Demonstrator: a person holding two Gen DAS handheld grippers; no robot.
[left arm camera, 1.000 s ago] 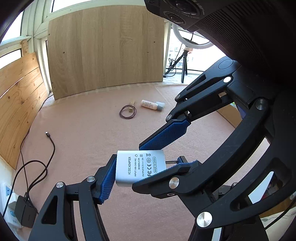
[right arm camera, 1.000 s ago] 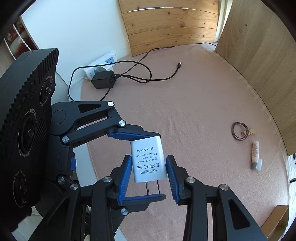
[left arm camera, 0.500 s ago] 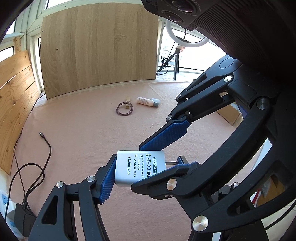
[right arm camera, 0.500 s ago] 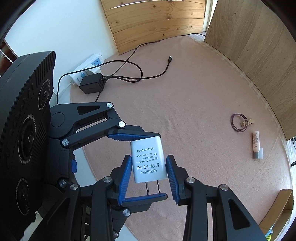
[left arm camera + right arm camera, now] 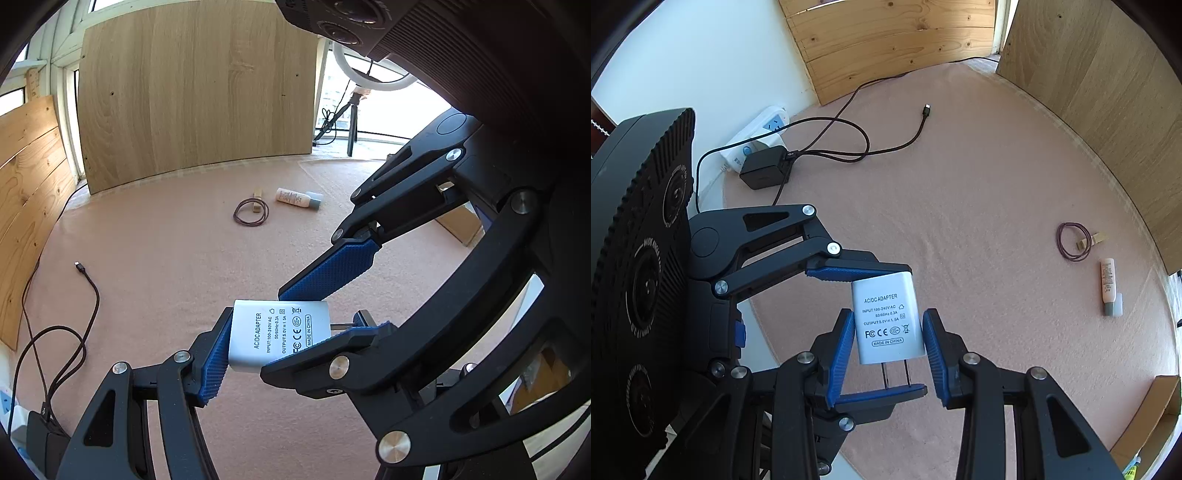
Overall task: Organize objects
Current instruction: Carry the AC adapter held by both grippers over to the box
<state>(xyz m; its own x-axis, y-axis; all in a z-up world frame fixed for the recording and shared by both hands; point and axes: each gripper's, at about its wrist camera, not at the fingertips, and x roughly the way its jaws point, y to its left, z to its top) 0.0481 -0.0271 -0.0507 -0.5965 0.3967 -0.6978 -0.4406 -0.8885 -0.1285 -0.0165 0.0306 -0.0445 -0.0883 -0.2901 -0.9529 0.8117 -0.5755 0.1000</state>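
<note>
White and boxy, the adapter (image 5: 884, 317) is in the air above the carpet (image 5: 997, 203), caught between both tools at once. The right gripper (image 5: 888, 347) is clenched across its width, blue pads (image 5: 932, 350) pressed to the two long sides. The left gripper (image 5: 291, 338) grasps it lengthwise, one pad on the closed end and the other, mostly hidden, apparently against the prong tips. The adapter's long axis therefore runs along the right gripper's fingers, with the prongs pointing back toward that camera, and crosswise in the left wrist view. This looks like a handover, so the next move probably depends on one tool letting go without tilting the piece. A grip on prong tips is likely the less secure one. There is plenty of open carpet below and ahead. Further off are a coiled cord (image 5: 251, 215) and a small tube (image 5: 298, 198) near the wooden panel (image 5: 199, 92), and a cardboard box (image 5: 1160, 406) sits at the carpet's edge.
</note>
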